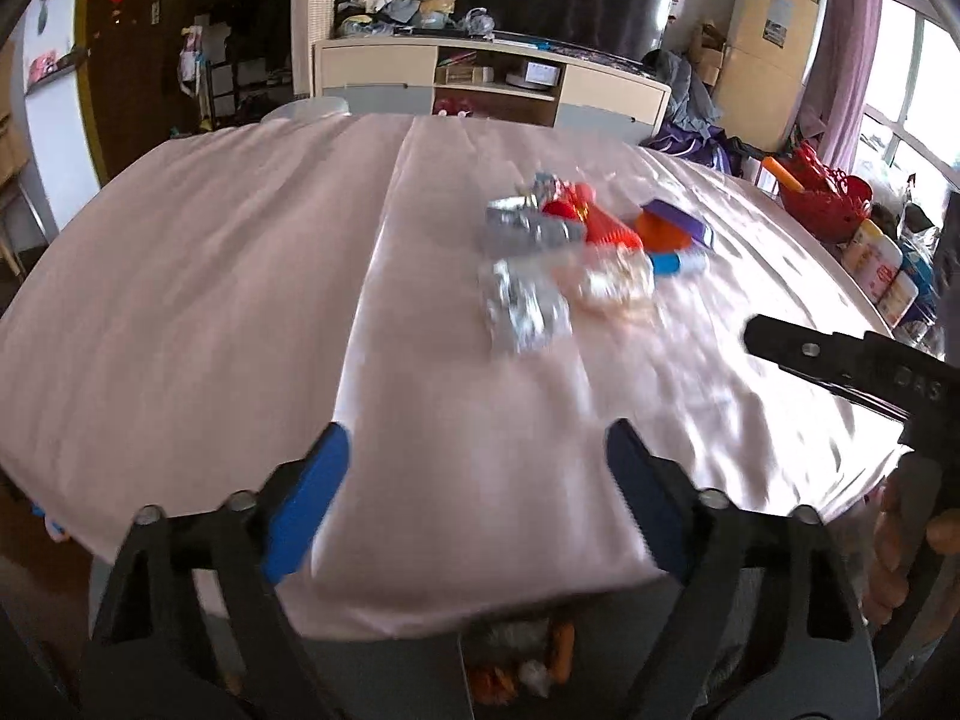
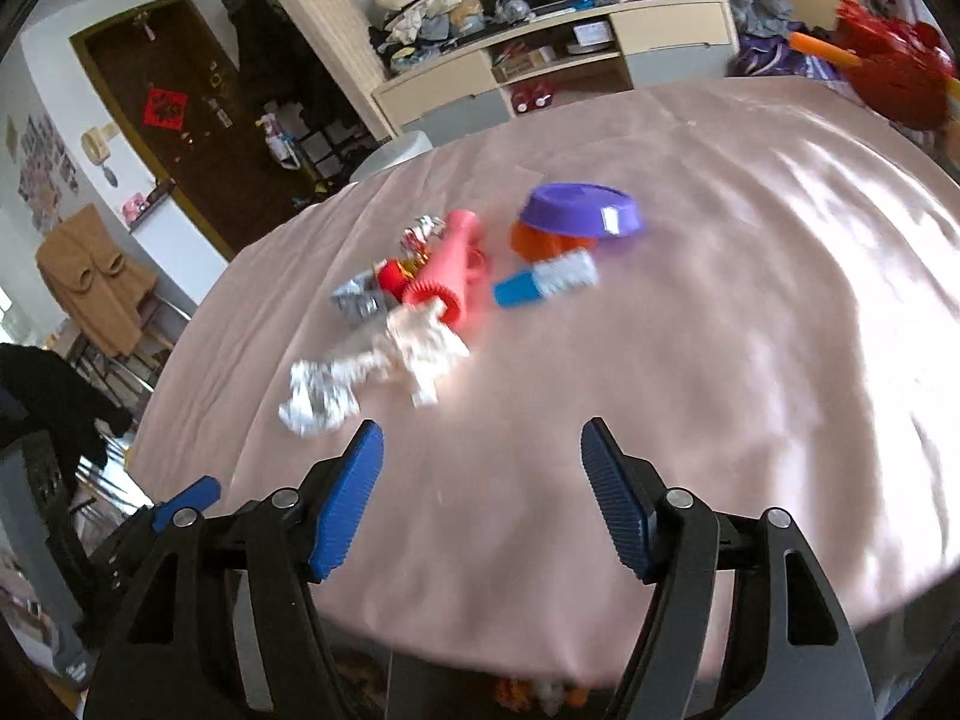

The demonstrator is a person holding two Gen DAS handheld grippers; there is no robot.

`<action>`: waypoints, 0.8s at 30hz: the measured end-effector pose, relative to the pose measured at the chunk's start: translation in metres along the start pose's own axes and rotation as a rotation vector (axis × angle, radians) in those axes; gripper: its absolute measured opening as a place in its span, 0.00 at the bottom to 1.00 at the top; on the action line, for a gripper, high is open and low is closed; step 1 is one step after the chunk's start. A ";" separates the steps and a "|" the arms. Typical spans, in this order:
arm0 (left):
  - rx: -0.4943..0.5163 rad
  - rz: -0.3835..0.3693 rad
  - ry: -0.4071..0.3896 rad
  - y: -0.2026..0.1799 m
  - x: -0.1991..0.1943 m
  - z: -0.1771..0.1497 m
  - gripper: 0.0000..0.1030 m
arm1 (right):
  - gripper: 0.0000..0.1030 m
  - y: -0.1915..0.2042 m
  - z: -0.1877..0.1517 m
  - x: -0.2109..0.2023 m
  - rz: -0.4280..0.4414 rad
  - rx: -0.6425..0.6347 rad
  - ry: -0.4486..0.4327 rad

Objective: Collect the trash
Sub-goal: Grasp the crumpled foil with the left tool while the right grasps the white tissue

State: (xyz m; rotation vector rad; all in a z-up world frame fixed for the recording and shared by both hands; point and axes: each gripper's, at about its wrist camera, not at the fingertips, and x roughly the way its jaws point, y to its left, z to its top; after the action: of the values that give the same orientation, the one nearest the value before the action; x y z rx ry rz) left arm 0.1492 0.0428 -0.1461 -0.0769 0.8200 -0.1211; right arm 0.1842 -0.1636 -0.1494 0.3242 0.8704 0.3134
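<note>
A pile of trash lies mid-table on the pink cloth (image 1: 240, 300): crumpled silver foil (image 1: 525, 306) (image 2: 315, 399), a crumpled white wrapper (image 1: 612, 282) (image 2: 423, 348), a flat silver wrapper (image 1: 528, 228) (image 2: 357, 300), a red-pink ribbed tube (image 1: 606, 228) (image 2: 447, 276), a blue-and-white tube (image 1: 675, 264) (image 2: 546, 285) and a purple bowl (image 2: 579, 216) over an orange item (image 1: 660, 231). My left gripper (image 1: 477, 453) is open and empty, above the near table edge. My right gripper (image 2: 483, 447) is open and empty, short of the foil. Its finger (image 1: 840, 360) shows at the left view's right.
Below the near table edge a grey bin (image 1: 516, 666) holds orange and white scraps. A red basket (image 1: 825, 198) and white bottles (image 1: 882, 264) sit at the table's right. A TV cabinet (image 1: 492, 81) stands behind. A dark door (image 2: 180, 132) is at far left.
</note>
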 end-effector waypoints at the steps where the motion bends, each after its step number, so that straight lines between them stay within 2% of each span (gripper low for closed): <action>1: 0.003 -0.006 0.001 0.001 0.005 0.006 0.69 | 0.65 0.002 0.005 0.010 -0.002 -0.008 0.009; 8: 0.009 -0.038 0.001 0.006 0.028 0.031 0.63 | 0.63 0.014 0.028 0.055 0.008 -0.025 0.045; 14: 0.033 -0.052 0.012 -0.002 0.047 0.035 0.56 | 0.29 0.018 0.034 0.064 -0.016 -0.059 0.059; 16: 0.042 -0.066 0.016 -0.005 0.053 0.035 0.48 | 0.23 0.014 0.032 0.062 -0.011 -0.057 0.061; 17: 0.043 -0.079 0.016 -0.007 0.055 0.035 0.41 | 0.18 0.012 0.031 0.061 -0.009 -0.055 0.061; 19: 0.047 -0.094 0.016 -0.009 0.055 0.035 0.26 | 0.15 0.005 0.028 0.053 -0.020 -0.047 0.051; 24: 0.040 -0.110 0.011 -0.013 0.044 0.030 0.11 | 0.13 -0.005 0.018 0.032 -0.025 -0.035 0.045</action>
State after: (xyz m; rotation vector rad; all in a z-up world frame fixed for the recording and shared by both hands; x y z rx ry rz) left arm 0.1997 0.0244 -0.1561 -0.0834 0.8238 -0.2413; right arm 0.2180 -0.1577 -0.1628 0.2740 0.9119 0.3132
